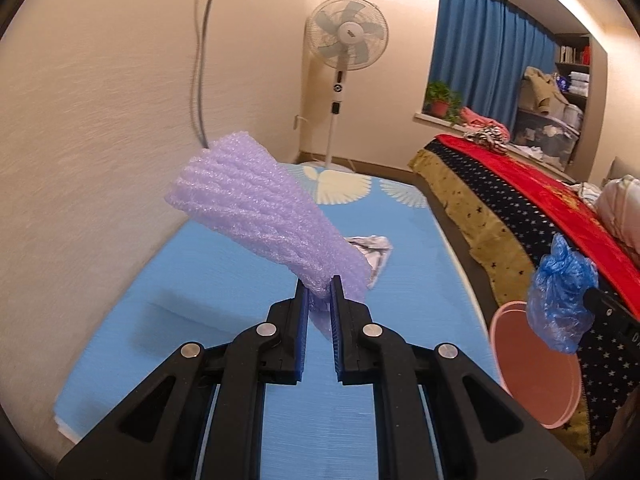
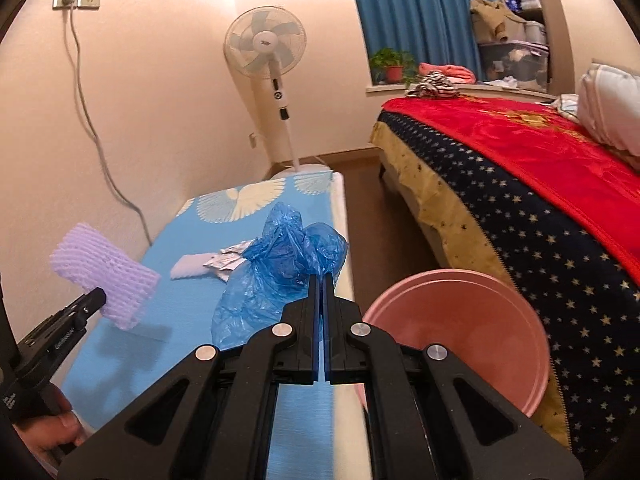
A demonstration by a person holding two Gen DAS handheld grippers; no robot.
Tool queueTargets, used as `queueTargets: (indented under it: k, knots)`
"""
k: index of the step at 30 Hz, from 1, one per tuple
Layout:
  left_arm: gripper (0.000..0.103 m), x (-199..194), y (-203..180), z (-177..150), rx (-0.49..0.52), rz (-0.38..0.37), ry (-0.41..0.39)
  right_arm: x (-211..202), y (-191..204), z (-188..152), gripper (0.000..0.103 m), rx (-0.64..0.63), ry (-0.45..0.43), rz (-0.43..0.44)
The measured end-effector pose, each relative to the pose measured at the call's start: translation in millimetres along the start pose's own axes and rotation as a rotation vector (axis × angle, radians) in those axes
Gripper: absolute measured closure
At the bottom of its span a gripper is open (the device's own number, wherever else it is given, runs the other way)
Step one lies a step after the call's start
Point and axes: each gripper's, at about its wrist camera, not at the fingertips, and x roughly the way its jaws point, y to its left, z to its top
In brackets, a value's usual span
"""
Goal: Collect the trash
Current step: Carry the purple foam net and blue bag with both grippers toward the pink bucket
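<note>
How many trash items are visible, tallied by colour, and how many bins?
Purple foam net, held by left gripper: 1
Blue plastic bag, held by right gripper: 1
Silver-white wrapper, on the blue mat: 1
Pink basin: 1
Total: 4

A crumpled wrapper (image 2: pixel 216 265) lies on the mat (image 2: pixel 176 320); the basin (image 2: pixel 460 336) sits right of the mat, before the bed (image 2: pixel 520 184) (fan (image 2: pixel 266 46) behind).

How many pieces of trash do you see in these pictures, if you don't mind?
3. The purple foam net in the left gripper, the blue plastic bag in the right gripper, and crumpled paper on the blue mat.
</note>
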Motion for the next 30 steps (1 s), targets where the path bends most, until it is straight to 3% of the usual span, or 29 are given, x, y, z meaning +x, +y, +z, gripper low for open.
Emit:
queueTargets:
  k: [30]
  knots:
    - [0.093,23.1,-73.2,-18.7,0.089,-0.166,0.02,-5.9,-45.5,-4.1,0.102,0.037,-0.039,-0.162]
